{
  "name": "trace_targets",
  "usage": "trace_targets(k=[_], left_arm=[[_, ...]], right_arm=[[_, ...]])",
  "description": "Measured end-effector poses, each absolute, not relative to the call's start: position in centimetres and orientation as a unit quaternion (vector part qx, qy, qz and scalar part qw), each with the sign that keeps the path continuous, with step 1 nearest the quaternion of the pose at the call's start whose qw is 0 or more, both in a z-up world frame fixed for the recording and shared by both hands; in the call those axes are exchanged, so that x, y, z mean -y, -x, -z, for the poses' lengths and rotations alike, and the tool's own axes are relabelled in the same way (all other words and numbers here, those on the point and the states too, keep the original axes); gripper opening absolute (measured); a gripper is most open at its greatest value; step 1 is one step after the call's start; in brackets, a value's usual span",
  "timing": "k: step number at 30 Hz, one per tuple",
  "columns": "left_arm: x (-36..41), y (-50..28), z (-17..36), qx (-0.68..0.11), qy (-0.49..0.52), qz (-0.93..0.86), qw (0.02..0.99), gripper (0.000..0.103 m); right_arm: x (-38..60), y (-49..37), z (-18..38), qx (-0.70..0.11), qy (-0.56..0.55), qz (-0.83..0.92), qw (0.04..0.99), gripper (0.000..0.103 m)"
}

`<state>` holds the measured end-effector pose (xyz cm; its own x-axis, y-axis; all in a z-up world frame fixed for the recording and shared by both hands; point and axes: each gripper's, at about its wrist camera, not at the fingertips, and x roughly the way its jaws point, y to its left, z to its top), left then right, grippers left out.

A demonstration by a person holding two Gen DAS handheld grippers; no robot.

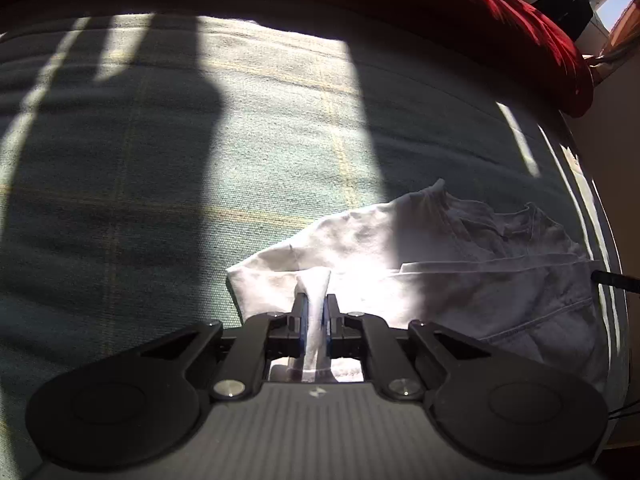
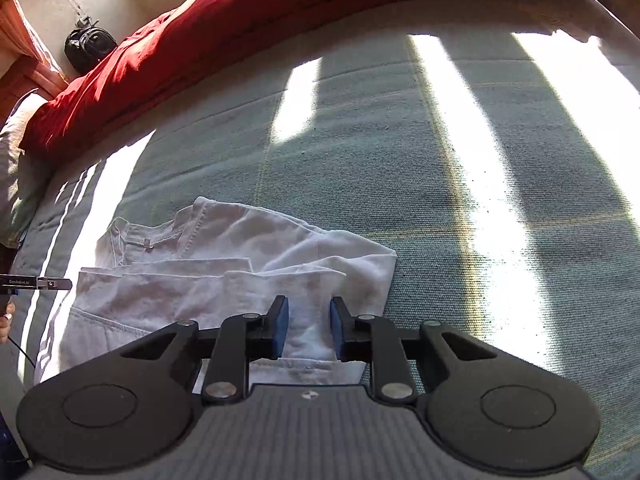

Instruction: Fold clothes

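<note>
A pair of white trousers [image 1: 460, 276] lies partly folded on the green bedspread [image 1: 160, 184]. My left gripper [image 1: 315, 300] is shut on a pinched ridge of the white cloth at the garment's near left edge. In the right wrist view the same white trousers [image 2: 208, 276] lie with the waistband and pockets to the left. My right gripper [image 2: 309, 312] is open, its blue pads on either side of a raised fold of the cloth, with a gap on both sides.
A red duvet [image 2: 200, 32] runs along the far side of the bed [image 2: 440, 160]. A black bag [image 2: 88, 46] stands by the wall. The tip of the other gripper [image 2: 44, 282] shows at the left edge. Bright sun stripes cross the bedspread.
</note>
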<state>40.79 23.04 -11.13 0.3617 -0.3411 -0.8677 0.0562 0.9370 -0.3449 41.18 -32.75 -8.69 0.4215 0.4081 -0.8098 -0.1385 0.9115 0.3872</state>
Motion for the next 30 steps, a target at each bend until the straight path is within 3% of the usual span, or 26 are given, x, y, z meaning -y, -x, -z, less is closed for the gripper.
trace_targets(k=[6, 10, 12, 15, 18, 22, 26, 30], left_arm=[[-22.9, -40.0, 8.8, -0.508, 0.134, 0.097, 0.845, 0.002], [-22.9, -40.9, 9.8, -0.521, 0.133, 0.086, 0.839, 0.003], [-23.0, -41.3, 10.7, -0.540, 0.133, 0.074, 0.828, 0.011], [-23.4, -40.5, 9.9, -0.534, 0.114, 0.045, 0.836, 0.010], [-22.7, -39.0, 7.4, -0.505, 0.078, 0.019, 0.859, 0.010], [-16.5, -37.3, 5.9, -0.501, 0.034, 0.148, 0.852, 0.014], [-9.3, -37.0, 7.1, -0.524, 0.002, 0.301, 0.797, 0.019], [-6.9, -36.9, 10.0, -0.543, -0.024, 0.332, 0.771, 0.018]], right_arm=[[32.9, -41.5, 6.8, -0.489, -0.128, -0.147, 0.850, 0.003], [32.5, -42.7, 7.5, -0.496, -0.114, -0.140, 0.849, 0.003], [32.2, -43.2, 8.3, -0.508, -0.105, -0.132, 0.845, 0.003], [31.9, -43.1, 8.4, -0.511, -0.082, -0.112, 0.848, 0.013], [30.9, -41.8, 6.1, -0.487, -0.043, -0.105, 0.866, 0.017], [25.5, -40.3, 4.2, -0.469, 0.002, -0.219, 0.855, 0.030], [19.1, -40.0, 5.9, -0.493, -0.023, -0.368, 0.788, 0.031], [15.7, -40.3, 9.2, -0.519, -0.049, -0.425, 0.740, 0.032]])
